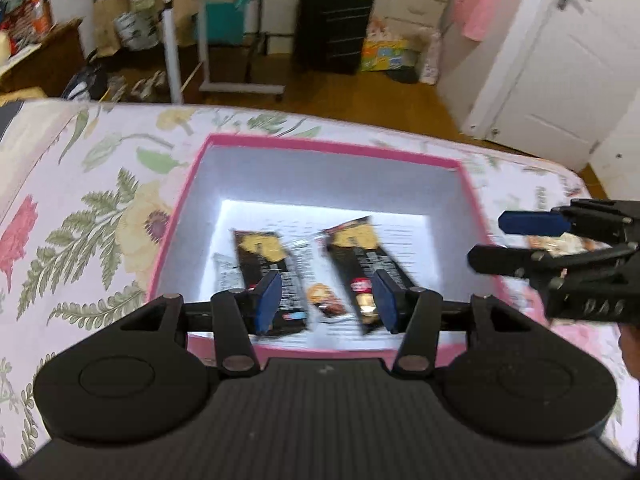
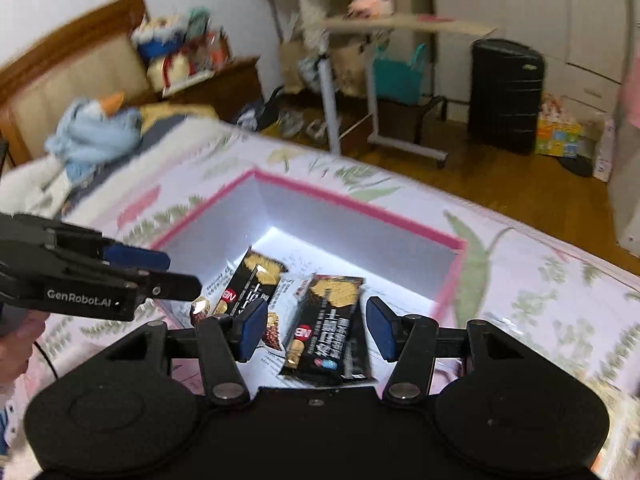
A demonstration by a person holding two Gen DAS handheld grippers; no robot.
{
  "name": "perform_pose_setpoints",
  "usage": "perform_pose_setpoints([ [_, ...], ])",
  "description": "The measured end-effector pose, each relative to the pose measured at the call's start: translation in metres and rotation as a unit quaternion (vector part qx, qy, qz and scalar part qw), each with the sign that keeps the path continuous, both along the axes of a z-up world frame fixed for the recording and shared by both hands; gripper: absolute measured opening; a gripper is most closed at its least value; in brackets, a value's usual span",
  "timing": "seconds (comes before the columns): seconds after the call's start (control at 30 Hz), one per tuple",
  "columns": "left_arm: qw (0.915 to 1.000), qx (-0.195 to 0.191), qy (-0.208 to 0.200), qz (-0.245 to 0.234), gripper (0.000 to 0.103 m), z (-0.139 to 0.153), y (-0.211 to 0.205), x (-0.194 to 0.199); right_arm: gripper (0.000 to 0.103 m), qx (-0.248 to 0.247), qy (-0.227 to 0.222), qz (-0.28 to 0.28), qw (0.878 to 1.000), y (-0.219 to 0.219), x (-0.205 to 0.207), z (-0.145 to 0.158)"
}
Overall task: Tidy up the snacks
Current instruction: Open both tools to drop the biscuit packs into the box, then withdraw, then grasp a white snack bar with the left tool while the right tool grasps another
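Right wrist: "GenRobot.AI" on left gripper (image 2: 176, 270); "NB" on snack packet (image 2: 320, 332)

motion blur smears the print on the black snack packets (image 1: 262, 258), and the pink box (image 1: 320, 146) front rim is hidden behind the gripper body.

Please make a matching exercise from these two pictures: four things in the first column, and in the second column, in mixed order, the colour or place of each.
Things:
1. box
2. black snack packets
3. suitcase
4. pads on the fingers

Colour or place:
A. black, standing on the wooden floor
B. blue
C. lying on the bottom inside the box
D. pink rim, white inside, on the flowered bedcover

Pairs: 1-D, 2-C, 3-A, 4-B
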State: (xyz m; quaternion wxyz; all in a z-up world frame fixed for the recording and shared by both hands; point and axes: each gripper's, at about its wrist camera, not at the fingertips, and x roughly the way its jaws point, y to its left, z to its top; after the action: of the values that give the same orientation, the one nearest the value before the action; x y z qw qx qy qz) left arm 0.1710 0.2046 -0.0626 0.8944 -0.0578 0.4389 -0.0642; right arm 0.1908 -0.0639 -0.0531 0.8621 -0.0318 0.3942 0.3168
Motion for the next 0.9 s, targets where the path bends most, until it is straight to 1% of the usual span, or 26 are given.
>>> perform_pose_setpoints([
  [0.1, 0.9995, -0.008, -0.014, -0.026, 0.049, 0.016, -0.017, -0.014, 0.06, 0.008, -0.024, -0.018, 1.0, -0.029, -0.015, 0.016],
  [0.23, 0.9974, -0.013, -0.031, -0.064, 0.049, 0.03, -0.044, -0.026, 0.06, -0.011, -0.053, -0.041, 0.998, -0.065, -0.031, 0.021],
  [0.33, 0.9954, -0.011, -0.031, -0.09, 0.049, 0.031, -0.067, -0.03, 0.06, -0.021, -0.06, -0.057, 0.996, -0.09, -0.039, 0.014],
  [0.43, 0.9936, -0.013, -0.02, -0.111, 0.046, 0.026, -0.092, -0.029, 0.059, -0.028, -0.053, -0.067, 0.996, -0.109, -0.043, -0.001],
  [0.5, 0.9918, -0.015, -0.015, -0.126, 0.045, 0.022, -0.11, -0.029, 0.055, -0.035, -0.049, -0.077, 0.995, -0.12, -0.042, -0.014],
  [0.53, 0.9911, -0.017, -0.013, -0.131, 0.043, 0.019, -0.12, -0.028, 0.05, -0.033, -0.045, -0.085, 0.995, -0.127, -0.04, -0.02],
  [0.57, 0.9905, -0.02, -0.012, -0.135, 0.043, 0.017, -0.129, -0.028, 0.046, -0.025, -0.037, -0.093, 0.995, -0.134, -0.036, -0.025],
  [0.63, 0.9894, -0.027, -0.008, -0.142, 0.042, 0.011, -0.149, -0.025, 0.043, -0.005, -0.017, -0.101, 0.995, -0.149, -0.027, -0.035],
  [0.7, 0.9893, -0.032, -0.004, -0.142, 0.042, 0.003, -0.17, -0.019, 0.043, 0.008, 0.001, -0.102, 0.995, -0.16, -0.015, -0.044],
  [0.77, 0.9901, -0.027, -0.002, -0.138, 0.042, -0.007, -0.188, -0.012, 0.043, 0.02, 0.018, -0.1, 0.995, -0.169, -0.002, -0.052],
  [0.9, 0.9918, -0.015, 0.005, -0.127, 0.043, -0.029, -0.219, 0.004, 0.043, 0.06, 0.072, -0.089, 0.992, -0.183, 0.031, -0.07],
])
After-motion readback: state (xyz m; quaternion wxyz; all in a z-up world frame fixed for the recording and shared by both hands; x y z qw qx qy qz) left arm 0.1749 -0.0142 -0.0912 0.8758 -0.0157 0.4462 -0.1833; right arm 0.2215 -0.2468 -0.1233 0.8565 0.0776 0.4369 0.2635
